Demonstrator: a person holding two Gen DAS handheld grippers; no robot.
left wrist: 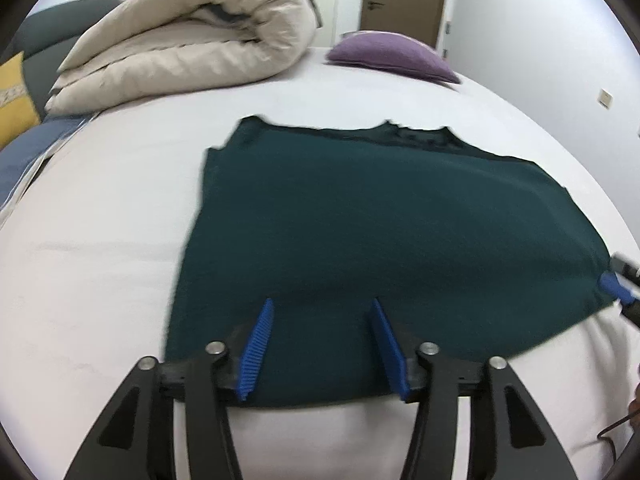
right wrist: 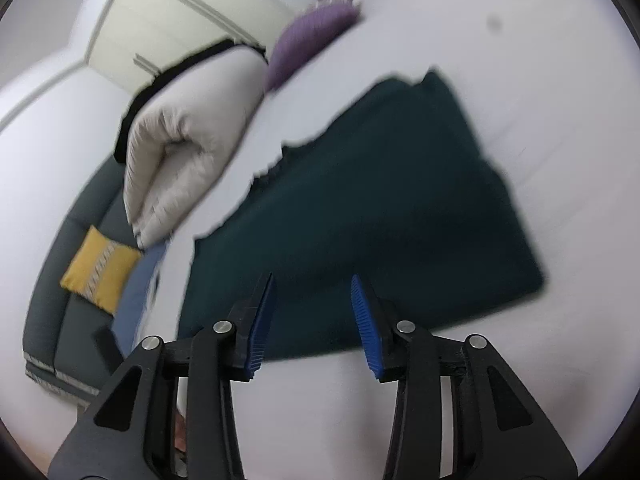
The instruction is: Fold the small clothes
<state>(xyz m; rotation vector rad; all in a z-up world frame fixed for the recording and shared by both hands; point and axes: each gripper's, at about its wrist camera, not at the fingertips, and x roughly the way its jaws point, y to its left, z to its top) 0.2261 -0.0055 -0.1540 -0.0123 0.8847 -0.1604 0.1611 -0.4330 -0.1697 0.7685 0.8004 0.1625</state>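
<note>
Dark green knit garment [left wrist: 380, 240], folded into a rough rectangle: flat on white bed sheet [left wrist: 100, 260], toward near edge of bed, neckline side toward far edge. Rolled cream duvet [left wrist: 188, 40] and purple cushion [left wrist: 392, 54]: along far edge, well apart from garment. Yellow cushion [right wrist: 100, 266] on grey sofa [right wrist: 68, 300]: beyond bed's left edge.

Left gripper [left wrist: 322, 308]: jaws spread, ribbed blue pads [left wrist: 256, 354] over near hem, no fabric pinched between them. Right gripper [right wrist: 312, 286]: jaws spread, nothing held, above near edge of garment; in left wrist view, visible only as blue tip at garment's right corner.

Judged risks from here:
- Single-layer pick-up: pads closing on top ply only, causing lower ply to stay on sheet and fold to open.
- Sheet capture: pads pressed too deep, pinching white sheet with hem.
- Skewed fold: unequal grip points on left and right corners, causing misaligned edges.
- Motion blur in right wrist view: exact contact uncertain.
</note>
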